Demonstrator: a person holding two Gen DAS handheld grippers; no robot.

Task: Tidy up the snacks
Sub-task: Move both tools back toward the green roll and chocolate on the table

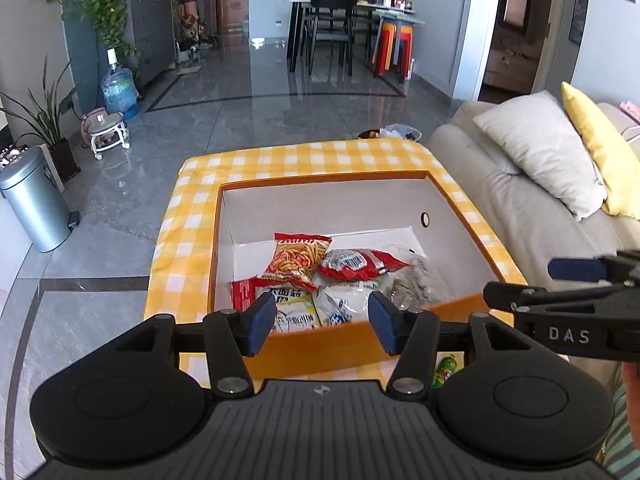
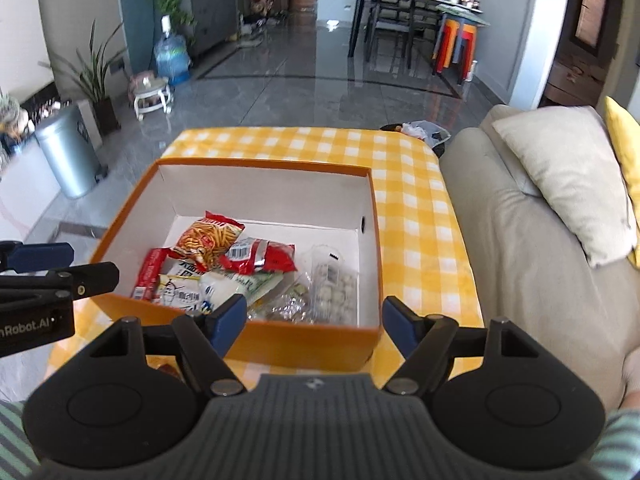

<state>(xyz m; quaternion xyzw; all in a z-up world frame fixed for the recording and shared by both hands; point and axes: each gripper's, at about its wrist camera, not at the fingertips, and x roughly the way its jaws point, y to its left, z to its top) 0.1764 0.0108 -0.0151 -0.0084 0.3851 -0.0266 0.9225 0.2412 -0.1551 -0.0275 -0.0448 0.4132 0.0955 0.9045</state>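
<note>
An orange box (image 1: 312, 344) (image 2: 304, 342) with white inner walls stands on the yellow checked tablecloth (image 1: 304, 156) (image 2: 416, 208). Inside lie several snack packets: a red bag of sticks (image 1: 296, 258) (image 2: 210, 238), a red and silver pack (image 1: 358, 264) (image 2: 260, 256), white packs (image 1: 296, 314) (image 2: 180, 292) and a clear bag of round sweets (image 1: 420, 284) (image 2: 334, 286). My left gripper (image 1: 322, 322) hangs open over the box's near wall with nothing between its pads. My right gripper (image 2: 314, 324) is open and empty above the same wall. A green packet (image 1: 444, 370) lies on the cloth behind the box.
A beige sofa (image 1: 532, 208) (image 2: 520, 240) with a grey cushion (image 1: 540, 148) and a yellow one borders the table on the right. A metal bin (image 1: 34, 200) (image 2: 68, 148), plants and a water jug (image 1: 118, 90) stand on the tiled floor at left. Dining table and stools (image 1: 394, 44) stand far back.
</note>
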